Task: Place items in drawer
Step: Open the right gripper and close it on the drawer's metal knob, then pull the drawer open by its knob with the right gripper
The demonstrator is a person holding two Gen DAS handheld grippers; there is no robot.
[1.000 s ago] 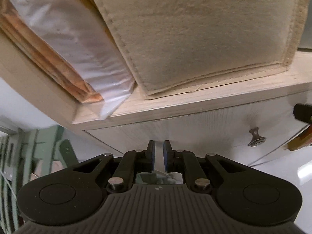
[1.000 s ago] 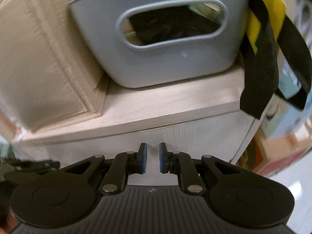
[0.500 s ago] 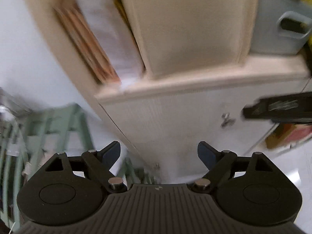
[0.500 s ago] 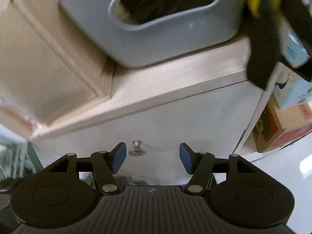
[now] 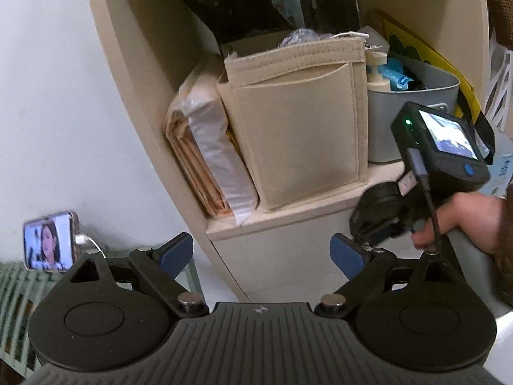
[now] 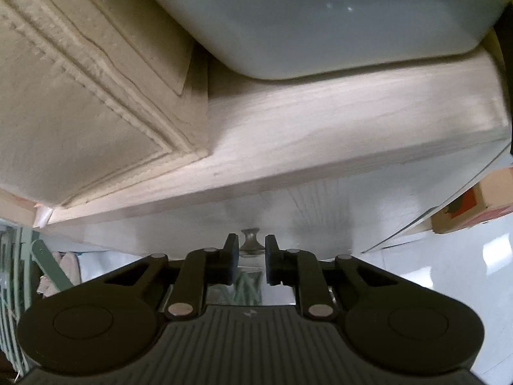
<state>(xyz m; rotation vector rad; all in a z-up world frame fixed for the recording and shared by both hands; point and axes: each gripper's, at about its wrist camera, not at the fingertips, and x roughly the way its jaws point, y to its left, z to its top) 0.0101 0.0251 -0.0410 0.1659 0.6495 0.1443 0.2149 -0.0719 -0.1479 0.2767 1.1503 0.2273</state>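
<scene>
Your right gripper (image 6: 251,250) is closing round the drawer knob (image 6: 251,235), at 6 o'clock below the shelf (image 6: 320,134); pads not yet pressing. Knob looks small, hard, slick: grip behind its head. Left gripper (image 5: 261,253) is opening, empty.

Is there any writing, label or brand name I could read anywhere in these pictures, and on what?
None can be read.
Small label on the right hand-held gripper: marks too small.
Light blue box at the right edge: print blurred.
Cardboard box on the floor: no legible letters.
</scene>
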